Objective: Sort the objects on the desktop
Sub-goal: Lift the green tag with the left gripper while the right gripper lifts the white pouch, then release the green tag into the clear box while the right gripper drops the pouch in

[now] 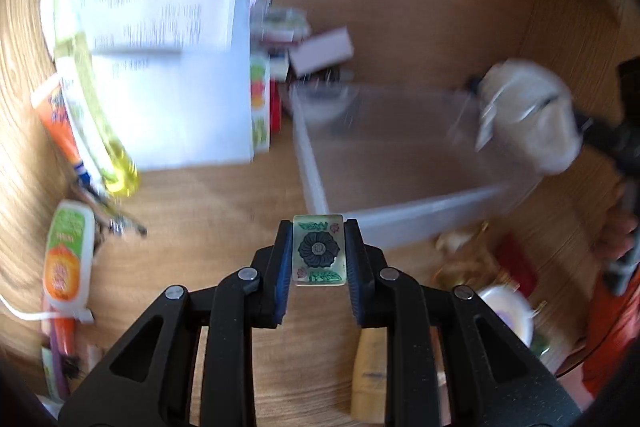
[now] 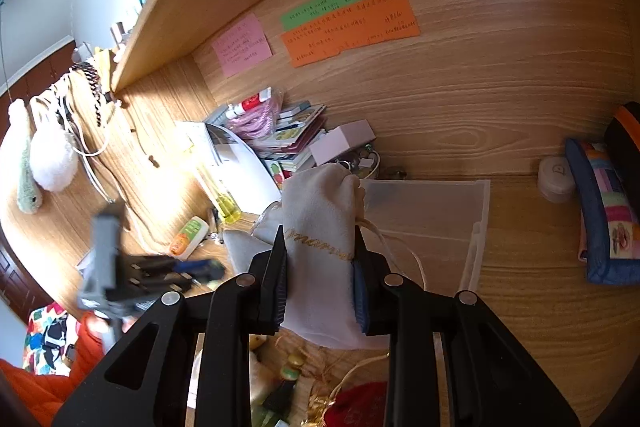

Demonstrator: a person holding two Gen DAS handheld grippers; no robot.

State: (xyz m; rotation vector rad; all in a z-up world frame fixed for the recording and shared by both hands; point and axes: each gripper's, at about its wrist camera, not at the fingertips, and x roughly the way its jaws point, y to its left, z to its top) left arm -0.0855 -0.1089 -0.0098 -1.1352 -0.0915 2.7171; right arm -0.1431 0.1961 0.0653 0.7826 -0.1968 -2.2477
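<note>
My left gripper (image 1: 319,251) is shut on a translucent mahjong tile (image 1: 319,250) with a dark flower and green leaves, held above the wooden desk just short of the clear plastic bin (image 1: 400,215). My right gripper (image 2: 320,259) is shut on a white cloth drawstring pouch (image 2: 320,211) with gold lettering, held over the near left side of the bin (image 2: 478,211). The pouch also shows, blurred, at the right of the left wrist view (image 1: 528,115). The left gripper shows blurred in the right wrist view (image 2: 136,275).
A white sheet of paper (image 1: 168,67), a yellow pen (image 1: 100,127), tubes (image 1: 66,259) and a pile of small boxes (image 2: 296,143) lie left of the bin. Coloured notes (image 2: 352,27) stick on the back wall. A patchwork pouch (image 2: 608,211) and round white case (image 2: 556,179) sit right. Clutter lies below the grippers.
</note>
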